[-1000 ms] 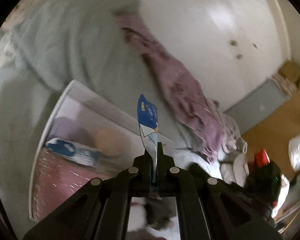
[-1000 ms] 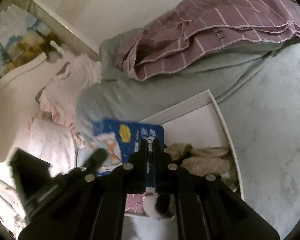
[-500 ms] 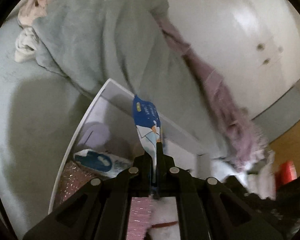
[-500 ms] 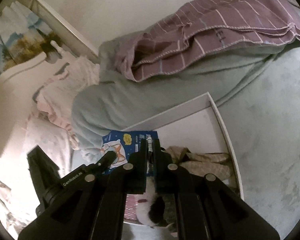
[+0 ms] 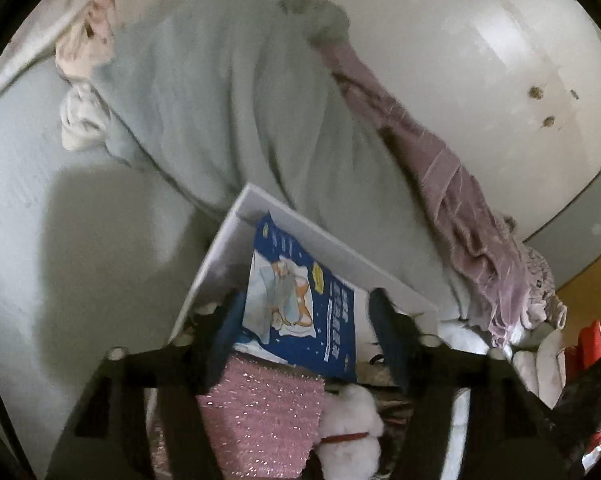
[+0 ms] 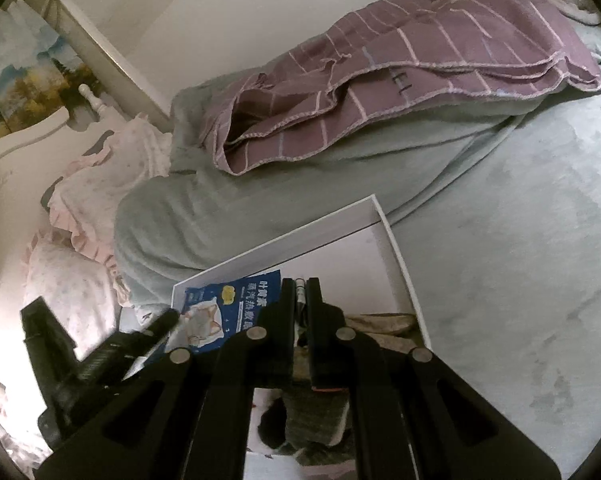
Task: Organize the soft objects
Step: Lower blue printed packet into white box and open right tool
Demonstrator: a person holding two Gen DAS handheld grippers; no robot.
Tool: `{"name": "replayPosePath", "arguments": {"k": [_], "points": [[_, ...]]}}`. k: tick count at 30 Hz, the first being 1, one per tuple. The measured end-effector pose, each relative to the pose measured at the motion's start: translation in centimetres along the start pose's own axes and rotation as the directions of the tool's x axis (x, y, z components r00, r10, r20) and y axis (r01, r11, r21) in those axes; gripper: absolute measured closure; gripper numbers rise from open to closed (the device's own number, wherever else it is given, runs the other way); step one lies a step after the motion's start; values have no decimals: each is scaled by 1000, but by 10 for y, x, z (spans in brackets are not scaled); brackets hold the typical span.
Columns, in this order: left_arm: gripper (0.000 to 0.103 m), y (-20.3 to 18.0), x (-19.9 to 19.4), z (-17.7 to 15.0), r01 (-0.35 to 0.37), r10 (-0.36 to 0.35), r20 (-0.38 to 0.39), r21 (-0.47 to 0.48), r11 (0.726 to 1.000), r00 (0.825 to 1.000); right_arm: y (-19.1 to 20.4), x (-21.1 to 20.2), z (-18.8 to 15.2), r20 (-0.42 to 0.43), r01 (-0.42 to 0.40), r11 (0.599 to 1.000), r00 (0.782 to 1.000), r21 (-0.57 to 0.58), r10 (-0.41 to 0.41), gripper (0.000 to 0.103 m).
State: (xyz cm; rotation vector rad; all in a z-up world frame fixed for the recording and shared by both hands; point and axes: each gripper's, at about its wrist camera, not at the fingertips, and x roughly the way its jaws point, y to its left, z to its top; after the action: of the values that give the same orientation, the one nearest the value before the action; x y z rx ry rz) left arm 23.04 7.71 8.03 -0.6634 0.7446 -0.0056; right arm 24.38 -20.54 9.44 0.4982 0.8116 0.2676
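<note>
A blue packet (image 5: 300,300) with a cartoon picture lies in the white box (image 5: 224,236), leaning on its far wall. My left gripper (image 5: 306,316) hangs over it with jaws opening; the packet shows between the fingers (image 5: 228,320) and the pads are clear of it. Under the gripper lie a pink glittery cloth (image 5: 260,412) and a white plush toy (image 5: 352,432). In the right wrist view my right gripper (image 6: 300,292) is shut with nothing held, over the same box (image 6: 300,236), with the packet (image 6: 228,308) to its left. A beige cloth (image 6: 380,322) lies in the box.
The box sits on a bed with a grey-green sheet (image 6: 520,260). A grey-green blanket (image 5: 228,112) and a purple checked blanket (image 6: 380,80) are heaped behind it. Pink pillows (image 6: 68,288) and a white headboard (image 6: 20,152) lie left. A white wardrobe (image 5: 480,60) stands beyond.
The left gripper has opened and let go of the blue packet, which has dropped from upright to leaning in the box. The left view swung towards the box. The right gripper stayed shut.
</note>
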Motion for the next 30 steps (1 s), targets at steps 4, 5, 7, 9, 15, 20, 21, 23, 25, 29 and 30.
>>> {"name": "replayPosePath", "arguments": {"k": [4,5,7,9,15,20,21,23,25,29,30], "points": [[36,-7,-18,5,-71,68,55,59,996,996,6,-12,2,48,114,990,993,-78,-111,97],[36,-11,-19,6,-79,75,53,76,994,996,8,-15,3,61,160,981,986,-110,-154,97],[37,-23,-16,3,-89,86,25,132,987,996,7,-17,3,68,209,967,977,-150,-200,97],[43,-35,-11,-3,-78,80,-3,188,979,997,6,-14,2,63,241,952,970,-189,-233,96],[73,-67,3,-23,-48,78,-78,327,944,994,9,11,-6,54,340,873,938,-349,-343,96],[73,-78,7,-41,-82,121,-76,391,917,990,14,31,-4,49,266,883,962,-387,-268,89],[73,-79,7,-43,-84,123,-72,397,914,990,10,37,-2,3,202,910,976,-362,-216,88],[73,-81,3,-45,-85,121,-65,403,911,991,2,35,1,-26,143,948,987,-286,-157,83],[72,-81,3,-46,-83,122,-74,396,915,990,-6,24,5,9,79,977,997,-197,-79,62],[72,-81,2,-46,-74,117,-89,388,919,989,-12,-6,9,113,-48,991,992,-122,62,31],[72,-82,3,-47,-78,122,-91,392,917,988,-13,-11,10,121,-70,991,989,-114,84,31]]}}
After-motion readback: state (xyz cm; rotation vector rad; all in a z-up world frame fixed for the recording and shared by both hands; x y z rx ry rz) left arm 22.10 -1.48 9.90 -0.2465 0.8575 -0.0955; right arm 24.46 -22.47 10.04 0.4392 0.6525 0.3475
